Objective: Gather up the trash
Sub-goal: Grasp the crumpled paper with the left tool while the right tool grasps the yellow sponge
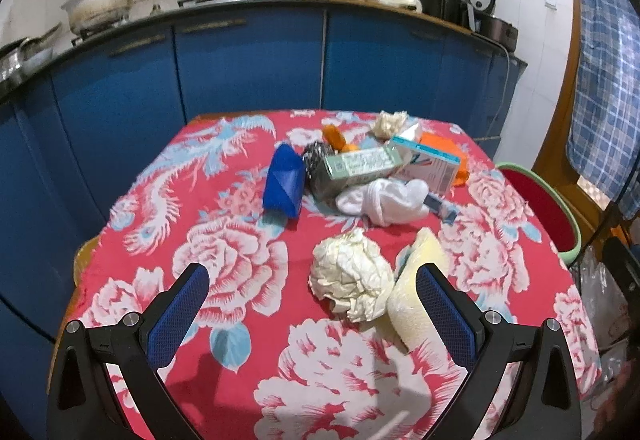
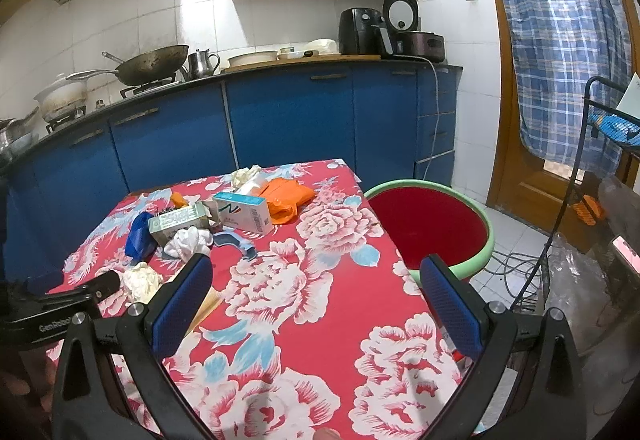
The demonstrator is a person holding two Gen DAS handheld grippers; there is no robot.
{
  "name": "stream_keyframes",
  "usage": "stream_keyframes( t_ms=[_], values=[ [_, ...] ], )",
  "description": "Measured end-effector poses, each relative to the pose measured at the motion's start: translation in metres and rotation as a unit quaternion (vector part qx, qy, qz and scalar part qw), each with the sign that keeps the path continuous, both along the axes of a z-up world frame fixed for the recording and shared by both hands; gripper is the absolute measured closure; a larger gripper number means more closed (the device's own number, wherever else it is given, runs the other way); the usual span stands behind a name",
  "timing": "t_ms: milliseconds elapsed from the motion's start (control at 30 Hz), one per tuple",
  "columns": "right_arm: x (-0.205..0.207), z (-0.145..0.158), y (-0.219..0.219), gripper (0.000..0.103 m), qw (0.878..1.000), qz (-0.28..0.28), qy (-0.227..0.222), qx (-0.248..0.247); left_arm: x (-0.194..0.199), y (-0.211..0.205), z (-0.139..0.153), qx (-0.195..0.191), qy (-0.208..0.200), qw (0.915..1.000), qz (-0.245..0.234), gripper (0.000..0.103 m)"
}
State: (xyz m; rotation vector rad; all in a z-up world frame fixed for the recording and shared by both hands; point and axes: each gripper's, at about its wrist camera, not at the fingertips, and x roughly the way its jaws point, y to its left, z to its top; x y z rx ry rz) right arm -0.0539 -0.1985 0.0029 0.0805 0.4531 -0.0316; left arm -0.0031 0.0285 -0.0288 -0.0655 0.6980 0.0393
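Observation:
Trash lies on a red floral tablecloth (image 1: pixel 224 260). A crumpled cream paper ball (image 1: pixel 350 276) and a pale yellow sponge (image 1: pixel 412 304) sit just ahead of my open left gripper (image 1: pixel 312 280), the sponge touching its right finger. Farther back lie a blue carton (image 1: pixel 282 181), a green box (image 1: pixel 360 163), a white and blue box (image 1: pixel 430 163), white cloth (image 1: pixel 384 199) and an orange bag (image 2: pixel 286 195). My right gripper (image 2: pixel 316 276) hangs open over bare cloth near the table's right edge. A green basin with a red inside (image 2: pixel 432 228) stands beside the table.
Blue kitchen cabinets (image 2: pixel 288 119) run behind the table, with a wok (image 2: pixel 154 63), pots and appliances on the counter. Cables lie on the tiled floor (image 2: pixel 516 268) at the right, near a black wire rack (image 2: pixel 592 119). A checked curtain (image 2: pixel 560 39) covers the doorway.

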Motion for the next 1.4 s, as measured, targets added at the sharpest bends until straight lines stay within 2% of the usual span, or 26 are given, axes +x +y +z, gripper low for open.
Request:
stream_keyframes(
  t_ms=[133,300,400,467,533,667,733,967,1167,1400],
  values=[
    [0.003,-0.004,-0.001,0.001,1.000,-0.001,0.009,0.002,0.011,-0.001,-0.008,-0.004,0.011,0.9998,-0.014,0.001],
    [0.009,-0.010,-0.002,0.001,1.000,-0.003,0.021,0.002,0.028,-0.004,-0.019,-0.015,0.031,0.9989,-0.031,0.007],
    [0.012,-0.014,-0.003,0.001,1.000,-0.006,0.028,0.001,0.035,-0.004,-0.022,-0.023,0.036,0.9983,-0.039,0.024],
    [0.015,-0.017,-0.005,0.001,0.999,-0.008,0.034,0.003,0.041,-0.004,-0.025,-0.037,0.047,0.9973,-0.042,0.029],
    [0.018,-0.020,-0.006,0.001,0.999,-0.009,0.039,0.005,0.044,-0.002,-0.028,-0.051,0.053,0.9962,-0.047,0.038],
    [0.020,-0.022,-0.005,0.001,0.999,-0.008,0.043,0.005,0.046,-0.005,-0.034,-0.070,0.066,0.9936,-0.060,0.040],
    [0.020,-0.023,-0.004,0.001,0.999,-0.007,0.043,0.004,0.047,-0.005,-0.036,-0.080,0.070,0.9923,-0.065,0.048],
    [0.019,-0.021,0.000,0.001,0.999,0.000,0.044,0.002,0.038,0.001,-0.023,-0.086,0.045,0.9932,-0.064,0.051],
    [0.023,-0.019,0.008,0.001,0.999,0.019,0.051,0.005,0.031,0.014,-0.007,-0.063,0.019,0.9967,-0.047,0.051],
    [0.034,-0.020,0.029,0.001,0.995,0.058,0.075,0.016,0.024,0.037,0.005,-0.054,0.000,0.9983,-0.021,0.051]
  ],
)
